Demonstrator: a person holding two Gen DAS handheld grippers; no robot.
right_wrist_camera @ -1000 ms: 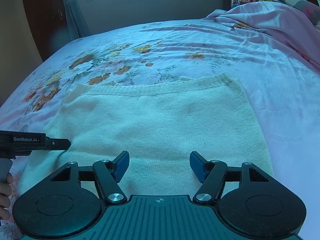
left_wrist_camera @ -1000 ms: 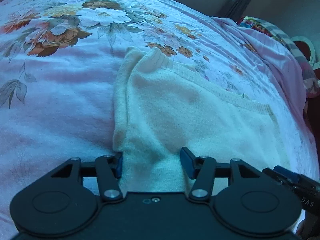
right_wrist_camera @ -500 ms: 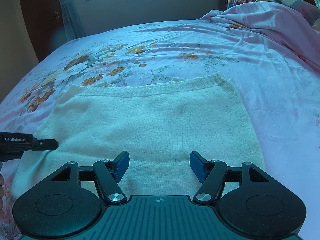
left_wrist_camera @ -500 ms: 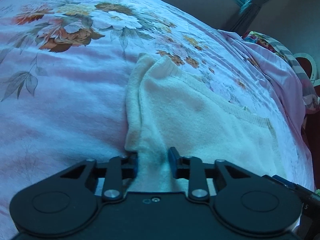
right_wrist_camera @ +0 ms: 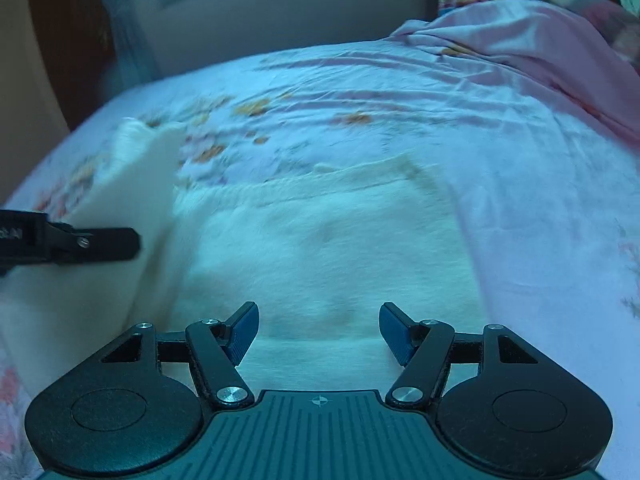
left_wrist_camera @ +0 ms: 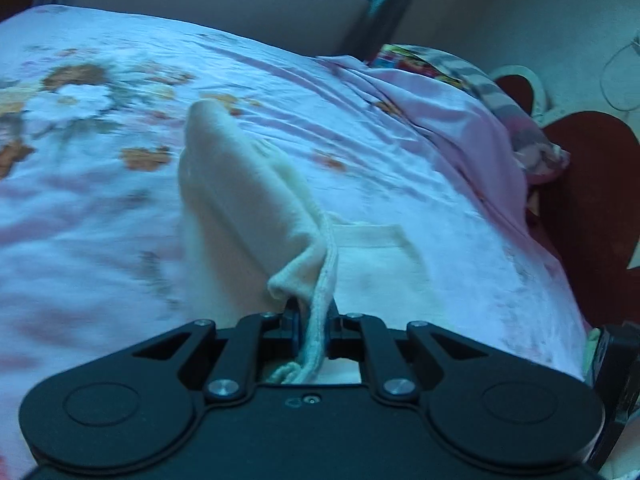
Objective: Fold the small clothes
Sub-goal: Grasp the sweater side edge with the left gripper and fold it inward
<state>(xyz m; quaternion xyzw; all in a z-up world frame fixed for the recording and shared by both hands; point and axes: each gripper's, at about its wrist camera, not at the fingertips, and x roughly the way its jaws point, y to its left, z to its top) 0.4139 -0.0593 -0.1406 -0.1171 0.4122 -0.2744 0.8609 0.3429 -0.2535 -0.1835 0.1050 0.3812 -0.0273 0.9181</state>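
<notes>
Knitwear, a cream sweater (right_wrist_camera: 332, 248), lies flat on the floral bedsheet (right_wrist_camera: 440, 92) with its ribbed edge at the far side and its long axis running left to right across the right wrist view. Its left side is lifted off the bed and stands up as a tall fold (left_wrist_camera: 240, 196) (blurred in both views), running from near to far.

The left tool (left_wrist_camera: 311, 330) has its jaws closed tight on the near corner of that lifted side, with the seamed edge of the knit pinched between the blue pads and a short tail of fabric hanging out behind them. In the right wrist view the same tool (right_wrist_camera: 100, 242) comes in from the left edge against the raised cloth; white lettering on its body is cut off and too blurred to read.

The right tool (right_wrist_camera: 318, 330) hovers over the near middle of the flat sweater, jaws wide apart and holding nothing.

A crumpled pink blanket (right_wrist_camera: 520, 44) lies at the far right of the bed.
</notes>
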